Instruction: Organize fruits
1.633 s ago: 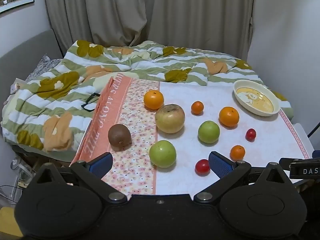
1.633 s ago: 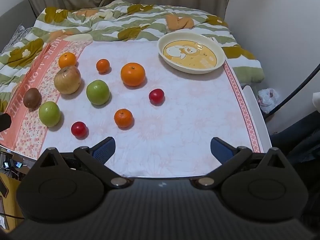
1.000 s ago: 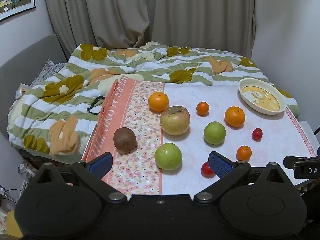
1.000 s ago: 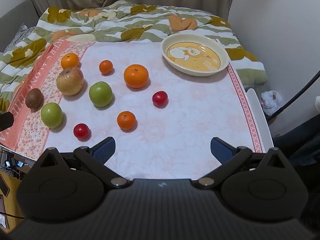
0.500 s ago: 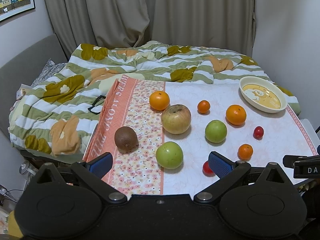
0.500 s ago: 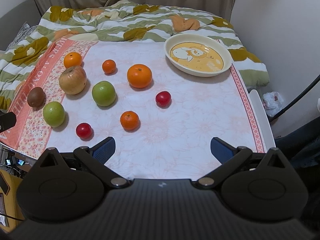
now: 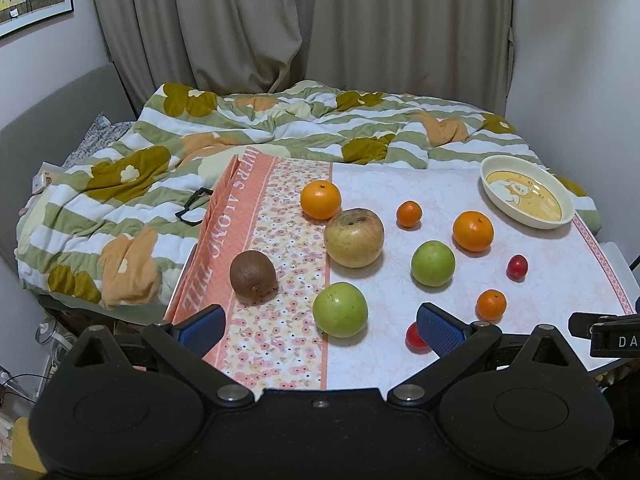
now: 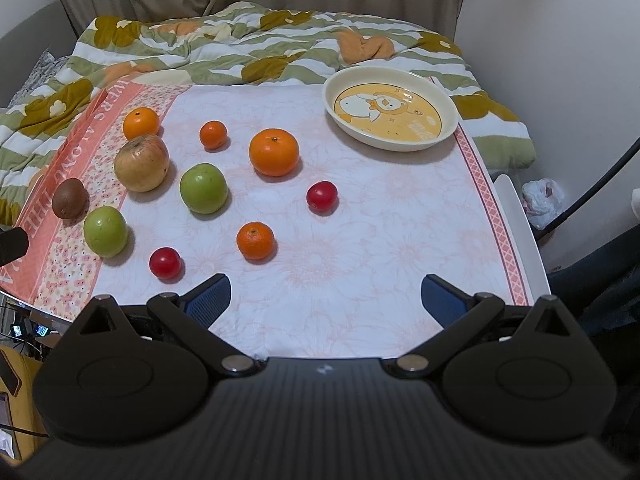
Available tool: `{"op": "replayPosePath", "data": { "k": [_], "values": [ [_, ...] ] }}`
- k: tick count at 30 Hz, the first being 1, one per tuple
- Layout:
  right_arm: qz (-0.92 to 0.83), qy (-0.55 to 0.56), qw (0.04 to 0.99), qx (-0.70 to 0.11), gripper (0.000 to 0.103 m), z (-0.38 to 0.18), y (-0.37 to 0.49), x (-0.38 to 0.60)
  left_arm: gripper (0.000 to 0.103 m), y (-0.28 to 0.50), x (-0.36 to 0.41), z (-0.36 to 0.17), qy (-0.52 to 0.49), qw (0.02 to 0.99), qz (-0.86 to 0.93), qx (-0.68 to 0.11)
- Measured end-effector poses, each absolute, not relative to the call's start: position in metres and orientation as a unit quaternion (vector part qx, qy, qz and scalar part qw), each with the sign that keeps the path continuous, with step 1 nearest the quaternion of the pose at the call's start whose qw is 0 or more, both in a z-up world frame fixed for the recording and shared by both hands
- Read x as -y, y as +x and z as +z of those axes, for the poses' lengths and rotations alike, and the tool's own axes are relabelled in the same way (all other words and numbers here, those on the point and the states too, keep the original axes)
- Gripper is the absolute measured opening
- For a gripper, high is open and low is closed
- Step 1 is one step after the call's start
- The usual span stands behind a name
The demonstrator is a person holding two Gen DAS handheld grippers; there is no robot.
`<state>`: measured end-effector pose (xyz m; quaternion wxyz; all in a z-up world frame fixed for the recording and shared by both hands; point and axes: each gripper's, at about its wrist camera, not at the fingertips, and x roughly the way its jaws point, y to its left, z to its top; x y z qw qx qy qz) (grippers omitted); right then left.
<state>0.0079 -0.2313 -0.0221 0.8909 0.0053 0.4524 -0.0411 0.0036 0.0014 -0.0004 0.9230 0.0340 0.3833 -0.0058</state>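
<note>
Several fruits lie on a cloth-covered table (image 8: 380, 240): a kiwi (image 7: 253, 277), two green apples (image 7: 340, 309) (image 7: 433, 263), a large yellowish apple (image 7: 354, 237), two big oranges (image 7: 320, 200) (image 7: 472, 231), two small mandarins (image 7: 409, 213) (image 7: 491, 304) and two red tomatoes (image 8: 322, 196) (image 8: 165, 263). A cream dish (image 8: 390, 109) stands empty at the far right. My left gripper (image 7: 320, 326) is open and empty over the near edge, the near green apple just ahead. My right gripper (image 8: 325, 298) is open and empty over the near right.
A green, white and orange quilt (image 7: 240, 136) covers the bed behind and left of the table, with black glasses (image 7: 194, 205) lying on it. Curtains and a wall close the back. A white plastic bag (image 8: 544, 200) sits on the floor at right.
Both grippers have drawn back and up slightly, so the fruits sit a little farther and more of the room shows. Nothing on the table has moved.
</note>
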Motion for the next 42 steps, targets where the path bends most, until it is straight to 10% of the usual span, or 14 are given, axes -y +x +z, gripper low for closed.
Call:
{"op": "replayPosePath", "data": {
  "k": [42],
  "values": [
    [-0.041,0.009,0.894,-0.445,0.103,-0.0163,0.0018,0.2293,0.103,-0.0002,-0.0049,0.0055,0.044,0.928,-0.021,-0.37]
  ]
}}
